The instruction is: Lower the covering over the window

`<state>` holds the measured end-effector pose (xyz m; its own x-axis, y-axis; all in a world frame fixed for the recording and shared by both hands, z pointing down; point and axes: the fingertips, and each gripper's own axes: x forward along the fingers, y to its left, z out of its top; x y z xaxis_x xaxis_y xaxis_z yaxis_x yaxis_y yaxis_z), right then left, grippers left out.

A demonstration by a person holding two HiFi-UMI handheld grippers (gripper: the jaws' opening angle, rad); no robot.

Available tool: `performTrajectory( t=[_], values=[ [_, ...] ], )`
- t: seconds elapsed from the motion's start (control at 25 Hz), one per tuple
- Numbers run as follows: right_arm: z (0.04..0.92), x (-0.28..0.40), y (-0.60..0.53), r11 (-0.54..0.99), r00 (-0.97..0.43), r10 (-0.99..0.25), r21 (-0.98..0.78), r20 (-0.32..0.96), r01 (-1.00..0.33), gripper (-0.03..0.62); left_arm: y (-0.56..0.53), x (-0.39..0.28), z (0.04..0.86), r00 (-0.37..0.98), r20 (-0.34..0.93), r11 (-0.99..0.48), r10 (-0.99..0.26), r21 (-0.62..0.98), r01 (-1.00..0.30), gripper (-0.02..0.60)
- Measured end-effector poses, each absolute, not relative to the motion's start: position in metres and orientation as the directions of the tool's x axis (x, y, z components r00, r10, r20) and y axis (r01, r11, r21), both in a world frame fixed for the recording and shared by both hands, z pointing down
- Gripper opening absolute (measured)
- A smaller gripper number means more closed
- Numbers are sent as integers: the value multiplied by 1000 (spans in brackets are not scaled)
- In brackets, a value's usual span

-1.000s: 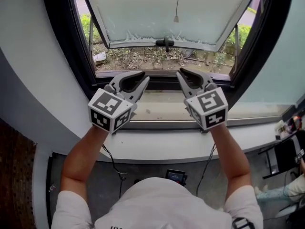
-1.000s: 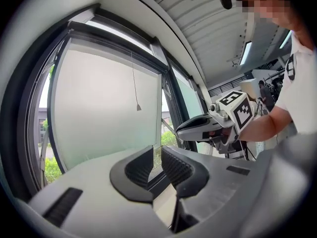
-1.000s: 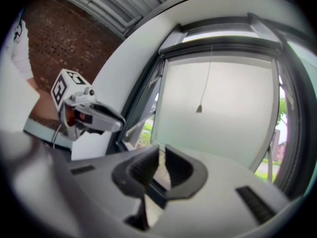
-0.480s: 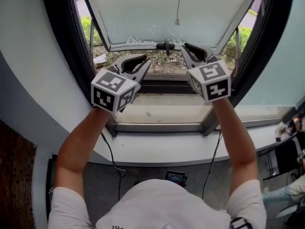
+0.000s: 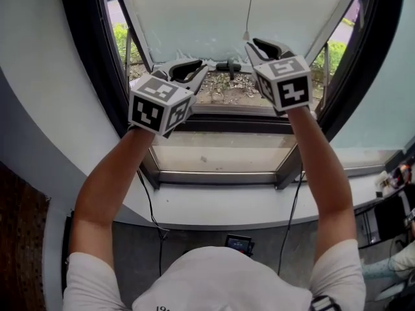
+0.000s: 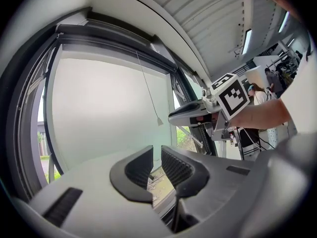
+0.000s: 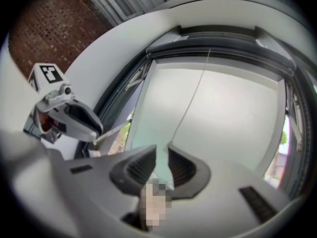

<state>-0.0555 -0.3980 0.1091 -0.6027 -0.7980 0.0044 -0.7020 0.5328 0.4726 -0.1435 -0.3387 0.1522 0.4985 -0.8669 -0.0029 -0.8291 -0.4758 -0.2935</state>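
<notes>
A thin pull cord [image 5: 250,5] hangs in front of the frosted window pane [image 5: 194,18] and ends in a small bell-shaped weight [image 5: 246,36]. My right gripper [image 5: 250,45] is raised just below and beside that weight. Its jaws have just been opening and nothing is between them; in the right gripper view [image 7: 162,150] the cord [image 7: 190,100] runs down just beyond the gap. My left gripper [image 5: 205,67] is lower and to the left, its jaws barely apart and empty [image 6: 157,150]. The cord comes down from a dark rail [image 7: 218,33] across the window top.
The frosted sash tilts outward, with a black handle [image 5: 228,65] on its lower edge. A black window frame [image 5: 84,44] surrounds it and a pale sill [image 5: 214,203] lies below. Ground and plants show outside. Office furniture stands at the right edge [image 5: 395,212].
Both grippers have risen from just above the sill to the sash's lower edge. The right one climbed higher, up to the cord's weight, and its jaws have parted.
</notes>
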Motion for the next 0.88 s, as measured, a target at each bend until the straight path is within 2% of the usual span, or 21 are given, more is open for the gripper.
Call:
performTrajectory(
  t=[0.2, 0.4, 0.6, 0.8, 0.88],
  values=[
    [99, -60, -417, 524, -586, -810, 465, 16, -713, 107, -348, -145, 137, 486, -21, -460, -874, -289, -839, 55],
    [89, -72, -433, 530, -575, -816, 467, 55, -708, 123, -352, -141, 126, 488, -17, -458, -873, -316, -831, 55],
    [82, -84, -444, 536, -566, -820, 456, 82, -710, 121, -353, -138, 121, 491, -8, -458, -871, -351, -817, 55],
    [73, -85, -443, 515, -557, -829, 456, 50, -726, 117, -352, -137, 120, 496, 2, -460, -868, -377, -803, 55],
    [71, -86, -439, 510, -559, -828, 460, 34, -727, 74, -351, -139, 119, 497, 3, -460, -868, -384, -801, 55]
  ],
)
